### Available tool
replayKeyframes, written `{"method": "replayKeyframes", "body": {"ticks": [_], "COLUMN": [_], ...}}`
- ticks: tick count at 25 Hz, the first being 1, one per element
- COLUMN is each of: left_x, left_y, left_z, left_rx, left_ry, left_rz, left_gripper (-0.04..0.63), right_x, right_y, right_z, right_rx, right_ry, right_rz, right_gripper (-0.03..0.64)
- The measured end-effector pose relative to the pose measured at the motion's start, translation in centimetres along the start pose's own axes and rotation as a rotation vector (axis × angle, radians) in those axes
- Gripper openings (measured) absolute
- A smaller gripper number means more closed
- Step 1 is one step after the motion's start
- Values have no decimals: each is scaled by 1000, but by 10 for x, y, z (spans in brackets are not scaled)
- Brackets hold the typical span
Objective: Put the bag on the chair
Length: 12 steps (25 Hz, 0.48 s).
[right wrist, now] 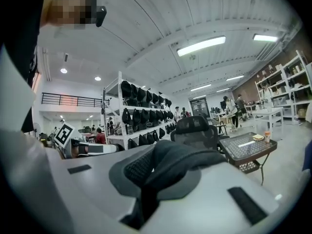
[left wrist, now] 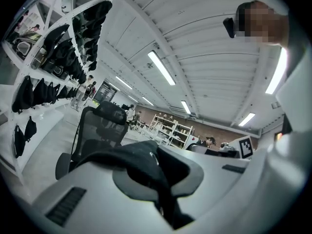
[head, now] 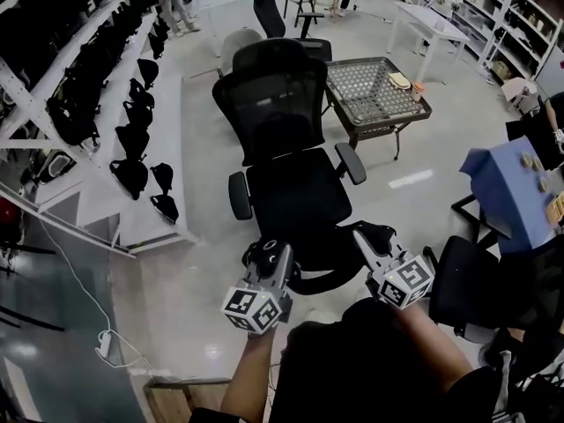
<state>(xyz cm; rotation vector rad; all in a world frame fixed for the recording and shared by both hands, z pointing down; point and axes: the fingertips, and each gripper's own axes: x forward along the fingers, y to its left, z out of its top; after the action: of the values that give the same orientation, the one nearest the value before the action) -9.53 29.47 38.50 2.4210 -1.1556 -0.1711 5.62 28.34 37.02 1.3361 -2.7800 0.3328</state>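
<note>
A black mesh office chair [head: 286, 139] stands in the middle of the floor, its seat facing me. A black bag [head: 328, 252] hangs at the front edge of the seat, stretched between my two grippers. My left gripper [head: 271, 254] is shut on the bag's left end, where black fabric [left wrist: 146, 162] is pinched between its jaws [left wrist: 163, 189]. My right gripper [head: 364, 236] is shut on the bag's right end, with a dark padded fold [right wrist: 183, 162] bulging out of its jaws [right wrist: 146, 189]. The chair back [left wrist: 100, 126] shows past the left jaws, and its headrest [right wrist: 196, 126] past the right ones.
A dark mesh-top table [head: 374, 91] stands right behind the chair. White shelving with several black bags [head: 132, 139] runs along the left. A second black chair [head: 471, 285] and a blue box [head: 511, 188] are at my right. A cable [head: 104, 342] lies on the floor at the left.
</note>
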Motion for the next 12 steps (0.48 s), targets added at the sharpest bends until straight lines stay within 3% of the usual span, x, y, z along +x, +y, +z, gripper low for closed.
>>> {"method": "replayKeyframes", "body": {"ticks": [8,12], "left_x": [9,12], "left_y": [13,17], "left_z": [7,12], "left_rx": [17,16], "left_ry": [-9,-15], "left_rz": [11,41], "left_gripper": [20,20], "right_x": [19,31], "right_y": [-13,-18], "right_z": [-1,3], "right_rx": [17,18], "right_ry": [6,11], "right_rz": [-4,35], "right_gripper": [20,20]}}
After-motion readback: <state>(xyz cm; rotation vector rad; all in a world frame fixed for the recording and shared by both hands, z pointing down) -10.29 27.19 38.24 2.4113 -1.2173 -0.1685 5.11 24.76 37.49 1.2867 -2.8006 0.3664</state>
